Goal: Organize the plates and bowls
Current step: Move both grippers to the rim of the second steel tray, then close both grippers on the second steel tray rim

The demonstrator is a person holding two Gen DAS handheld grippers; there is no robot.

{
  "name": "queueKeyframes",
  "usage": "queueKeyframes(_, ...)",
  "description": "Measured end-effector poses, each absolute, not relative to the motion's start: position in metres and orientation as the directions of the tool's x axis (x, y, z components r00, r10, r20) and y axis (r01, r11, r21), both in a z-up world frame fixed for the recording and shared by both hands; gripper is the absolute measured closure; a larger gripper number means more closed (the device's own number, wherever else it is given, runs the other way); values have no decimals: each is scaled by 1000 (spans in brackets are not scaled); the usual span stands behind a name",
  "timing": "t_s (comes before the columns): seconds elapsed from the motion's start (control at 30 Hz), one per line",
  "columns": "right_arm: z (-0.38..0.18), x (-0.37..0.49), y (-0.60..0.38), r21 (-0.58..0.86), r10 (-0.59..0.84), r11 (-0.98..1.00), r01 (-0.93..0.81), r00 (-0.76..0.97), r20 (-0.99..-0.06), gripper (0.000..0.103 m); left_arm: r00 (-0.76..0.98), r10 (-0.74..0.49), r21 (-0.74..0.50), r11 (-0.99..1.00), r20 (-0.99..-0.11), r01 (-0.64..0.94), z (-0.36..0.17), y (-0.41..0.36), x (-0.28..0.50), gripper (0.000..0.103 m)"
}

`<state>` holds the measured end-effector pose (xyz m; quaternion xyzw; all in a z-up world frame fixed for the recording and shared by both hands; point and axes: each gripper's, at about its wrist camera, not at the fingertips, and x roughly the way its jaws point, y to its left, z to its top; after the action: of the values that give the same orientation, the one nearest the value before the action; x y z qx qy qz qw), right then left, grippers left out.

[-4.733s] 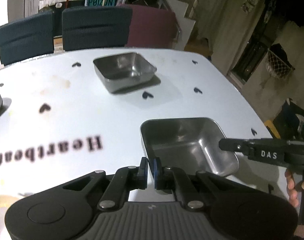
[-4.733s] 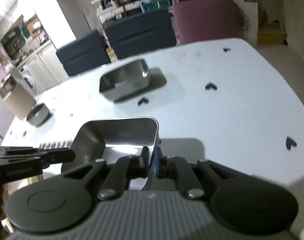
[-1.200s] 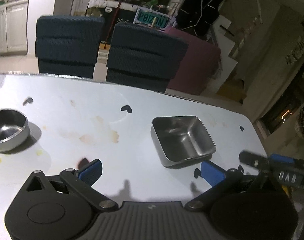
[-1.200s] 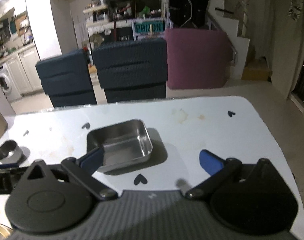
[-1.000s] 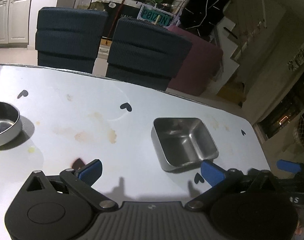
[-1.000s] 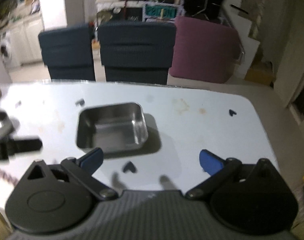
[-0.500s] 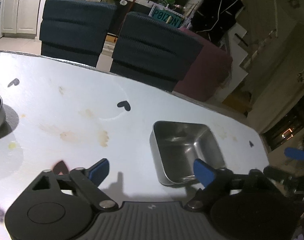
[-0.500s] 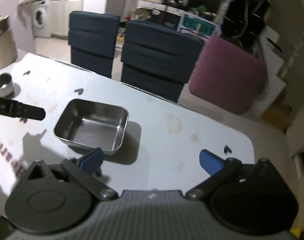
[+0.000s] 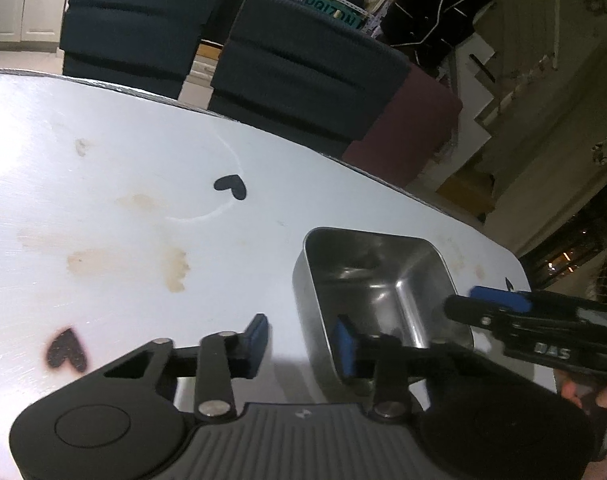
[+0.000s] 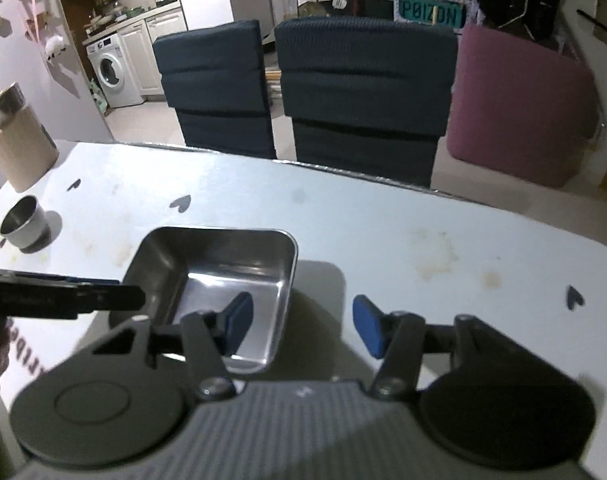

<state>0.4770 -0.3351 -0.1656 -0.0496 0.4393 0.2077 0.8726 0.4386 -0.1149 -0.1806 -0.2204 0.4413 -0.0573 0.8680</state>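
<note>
Steel tray (image 10: 219, 284) sits mid-bench (image 10: 423, 240), round bowl (image 10: 23, 222) well left of it. Both grippers' jaws part-open, empty, straddling opposite tray walls: left gripper (image 9: 299, 344), right gripper (image 10: 299, 326). Likely light, rigid, slick; pinch the thin walls.

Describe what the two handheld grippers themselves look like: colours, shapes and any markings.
Both are alike. The left gripper has a ribbed grey body, black rounded housings on either side, black link arms with silver pivot screws, and blue pads on its fingers. The right gripper is built the same way; seen from the left wrist camera, its side carries white lettering reading DAS. No cables show.
</note>
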Motion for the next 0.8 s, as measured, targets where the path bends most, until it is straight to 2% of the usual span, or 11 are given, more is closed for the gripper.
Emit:
queueKeyframes(0.1,-172,484,-329,106,335,900,-422,517,-787,63,606,-321,-457,886,-728,-79,-182,-116,441,81)
queueKeyframes(0.17,-174,485,-326,112,342,899,-424,517,-784,81,609,-335,-466,883,-719,-64,-182,-117,442,87)
queueKeyframes(0.27,-174,482,-322,94,332,896,-434,514,-791,95,610,-336,-465,883,-718,-61,-181,-119,442,88)
queueKeyframes(0.57,-157,454,-320,41,307,897,-441,551,-776,95,622,-341,-452,892,-705,-24,-157,-127,426,91)
queueKeyframes(0.8,-116,409,-339,27,297,909,-416,601,-742,95,635,-376,-457,889,-675,41,-121,-144,393,91)
